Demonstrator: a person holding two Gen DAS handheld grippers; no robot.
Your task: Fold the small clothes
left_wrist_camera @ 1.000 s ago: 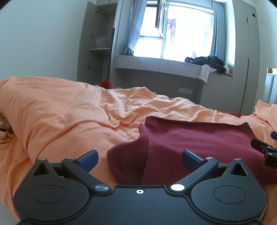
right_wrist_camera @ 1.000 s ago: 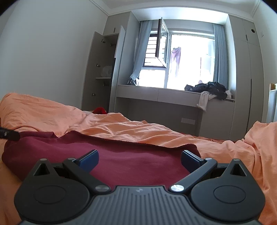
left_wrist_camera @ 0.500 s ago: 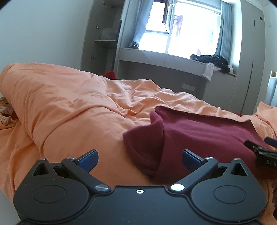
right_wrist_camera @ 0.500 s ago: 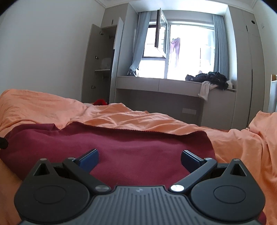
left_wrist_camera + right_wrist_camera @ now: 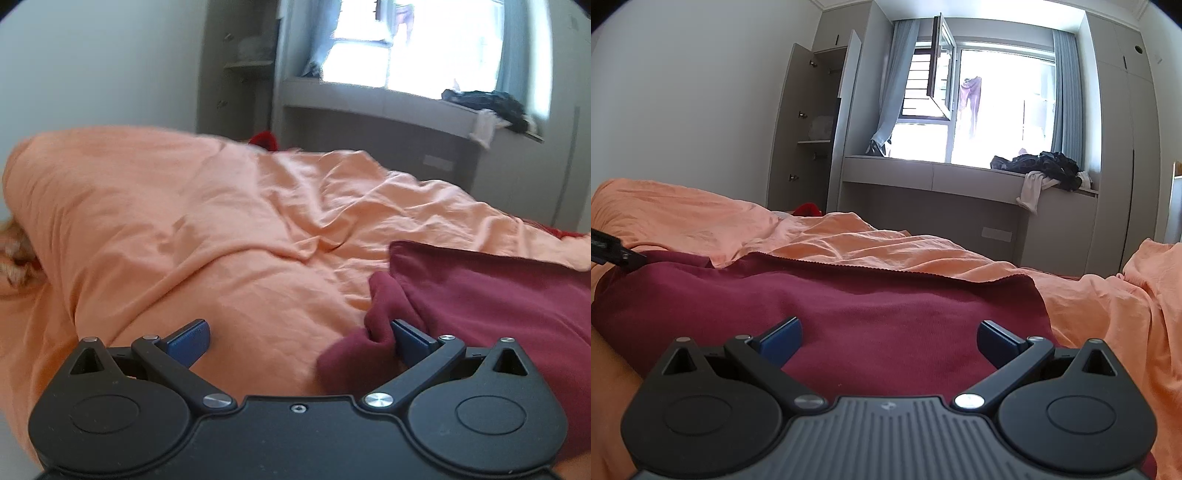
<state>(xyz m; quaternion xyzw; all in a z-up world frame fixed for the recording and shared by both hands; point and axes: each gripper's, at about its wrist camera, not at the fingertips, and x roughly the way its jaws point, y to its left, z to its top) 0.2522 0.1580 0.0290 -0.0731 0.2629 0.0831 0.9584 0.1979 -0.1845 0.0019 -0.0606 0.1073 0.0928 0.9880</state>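
While a dark red garment [image 5: 849,302] lies spread on the bed's orange duvet [image 5: 184,229], your right gripper [image 5: 888,338] hovers over it w/ jaws wide apart, holding nothing. Your left gripper [image 5: 299,338], also spread wide, sits at the garment's bunched left edge, its right finger [image 5: 408,338] touching the fabric.

rumpled orange duvet [image 5: 886,243], bright window [image 5: 1001,107] (ajar), dark clothes pile [image 5: 1041,166]

There is one dark red cloth [image 5: 849,295], one orange blanket [image 5: 184,229], and two grippers: left [image 5: 299,341], right [image 5: 888,341].
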